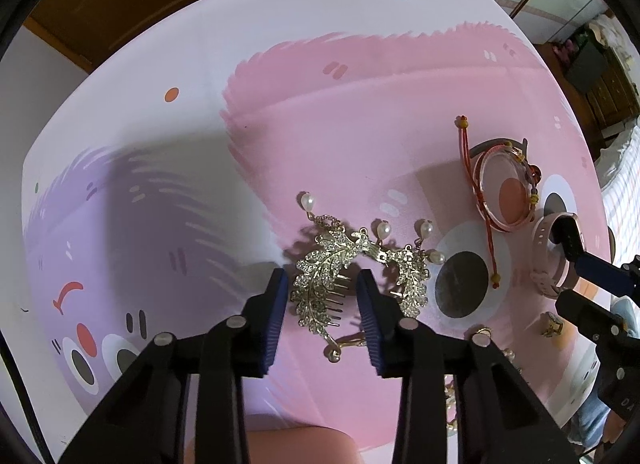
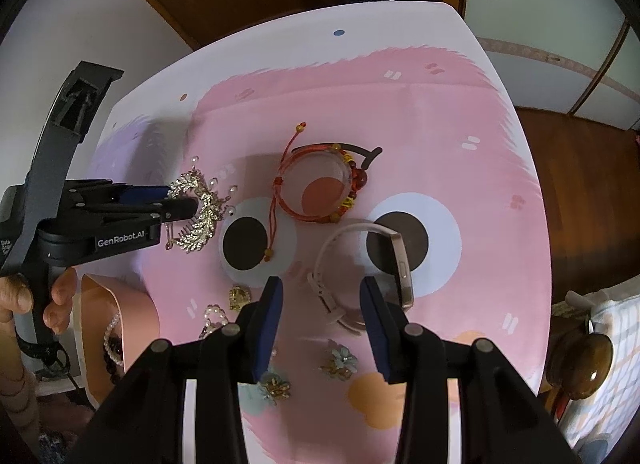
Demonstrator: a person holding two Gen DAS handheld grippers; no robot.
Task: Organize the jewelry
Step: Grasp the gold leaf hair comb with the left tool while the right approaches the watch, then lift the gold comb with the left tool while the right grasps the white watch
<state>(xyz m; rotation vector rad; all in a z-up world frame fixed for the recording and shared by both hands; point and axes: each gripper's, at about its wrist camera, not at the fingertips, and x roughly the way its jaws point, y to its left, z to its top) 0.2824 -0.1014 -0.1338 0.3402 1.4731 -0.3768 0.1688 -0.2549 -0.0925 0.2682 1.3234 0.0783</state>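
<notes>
A gold rhinestone leaf hair comb with pearls (image 1: 332,276) lies on the pink cartoon table cover (image 1: 360,103). My left gripper (image 1: 322,284) is open, its jaws on either side of the comb, low over it. The comb also shows in the right wrist view (image 2: 200,211) with the left gripper (image 2: 176,201) around it. A pink wristband watch (image 2: 360,264) lies in front of my right gripper (image 2: 320,288), which is open with its jaws astride the band. A red cord bracelet with beads (image 2: 320,187) and a clear bangle (image 1: 506,191) lie beyond.
A pink tray (image 2: 120,304) holding pearl strands sits at the table's left near edge. Small gold pieces (image 2: 239,296), a pearl piece (image 2: 214,314) and two blue flower earrings (image 2: 340,362) lie near the front. A dark hair band (image 2: 360,151) lies behind the bracelet.
</notes>
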